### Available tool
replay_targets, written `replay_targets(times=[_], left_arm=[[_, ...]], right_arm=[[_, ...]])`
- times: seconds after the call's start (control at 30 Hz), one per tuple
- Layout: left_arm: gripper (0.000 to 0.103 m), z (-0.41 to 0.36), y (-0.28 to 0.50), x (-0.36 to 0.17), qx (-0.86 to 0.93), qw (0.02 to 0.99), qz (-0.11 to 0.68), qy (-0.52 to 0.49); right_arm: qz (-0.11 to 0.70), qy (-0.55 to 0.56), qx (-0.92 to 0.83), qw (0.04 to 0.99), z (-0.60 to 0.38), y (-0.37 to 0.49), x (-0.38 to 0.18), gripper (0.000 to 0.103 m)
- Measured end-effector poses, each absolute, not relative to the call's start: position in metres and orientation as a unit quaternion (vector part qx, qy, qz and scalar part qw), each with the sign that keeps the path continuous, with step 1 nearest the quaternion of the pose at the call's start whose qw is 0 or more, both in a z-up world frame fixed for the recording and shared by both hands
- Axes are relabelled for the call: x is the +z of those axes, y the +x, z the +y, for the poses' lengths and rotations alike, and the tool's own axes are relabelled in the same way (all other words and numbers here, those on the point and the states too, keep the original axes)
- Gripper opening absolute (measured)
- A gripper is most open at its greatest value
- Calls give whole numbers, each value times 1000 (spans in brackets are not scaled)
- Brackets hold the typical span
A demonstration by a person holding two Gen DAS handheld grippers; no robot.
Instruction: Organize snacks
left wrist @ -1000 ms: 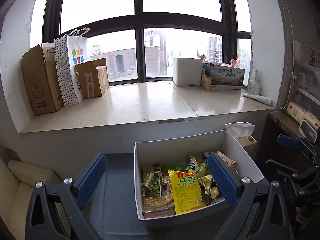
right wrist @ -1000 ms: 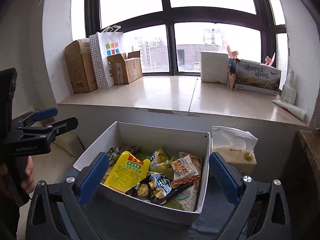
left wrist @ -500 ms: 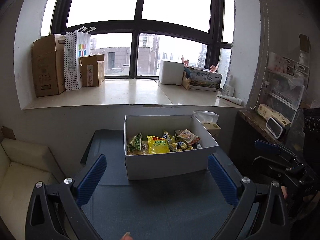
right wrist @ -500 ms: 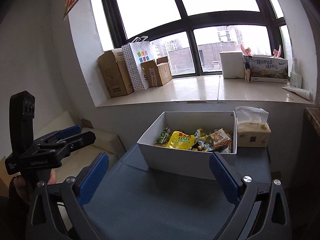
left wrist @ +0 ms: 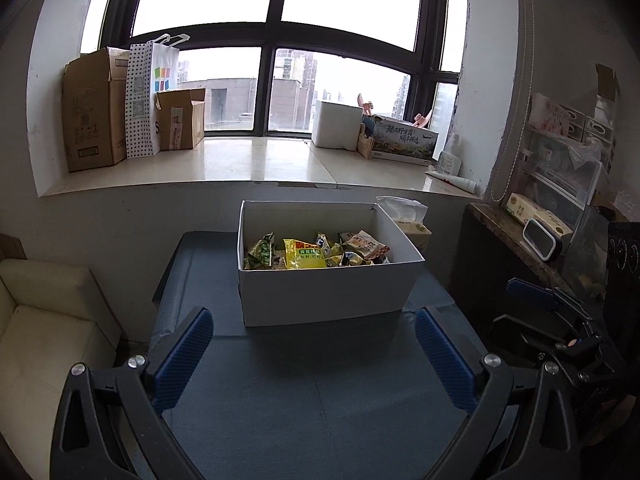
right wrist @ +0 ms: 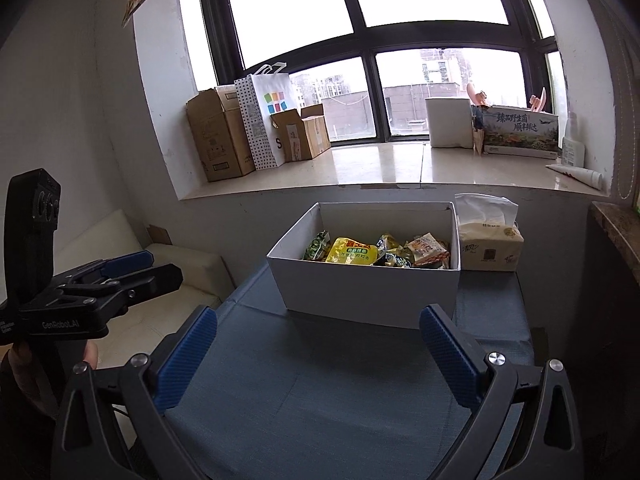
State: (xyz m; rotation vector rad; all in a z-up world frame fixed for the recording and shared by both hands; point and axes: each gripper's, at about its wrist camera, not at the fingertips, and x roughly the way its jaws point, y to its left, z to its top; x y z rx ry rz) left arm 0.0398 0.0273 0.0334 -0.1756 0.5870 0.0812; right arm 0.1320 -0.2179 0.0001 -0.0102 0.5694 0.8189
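A low table with a blue-grey cloth top [left wrist: 320,400] stands under a wide window sill of pale polished stone [left wrist: 248,164]. On the far part of this table sits a white cardboard box [left wrist: 324,292], open at the top, and the snack packets are all inside it: a yellow packet [left wrist: 306,254] near the middle, a green packet [left wrist: 260,248] at its left, and an orange-and-white packet [left wrist: 366,244] at its right, with some smaller ones between. A tissue pack [right wrist: 490,246] stands just beside the box on its right side, with white paper coming out of its top.

On the sill, at the left end, there is a tall brown carton [left wrist: 92,112], a white paper bag with dots and coloured squares [left wrist: 154,96], and a smaller open carton [left wrist: 180,118]. Toward the right end stand a white foam box [left wrist: 336,124] and a printed box with Chinese letters [left wrist: 404,140]. Behind is a window with dark frames [left wrist: 268,40], and buildings are seen outside. A cream sofa [left wrist: 44,320] is at the left of the table, and a dark counter with a shelf unit [left wrist: 560,184] is at the right.

The left gripper [left wrist: 312,354] is spread wide above the near part of the cloth and holds nothing. The right gripper [right wrist: 316,354] is spread wide in the same way, also with nothing in it. Both are well apart from the box.
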Motion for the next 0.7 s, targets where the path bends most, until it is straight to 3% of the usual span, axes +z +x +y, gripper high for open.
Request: replay_targets(times=[0.7], left_arm=[[103, 25, 41, 31, 40, 952, 295, -79]], right_arm=[[280, -3, 395, 875, -219, 132, -2, 103]])
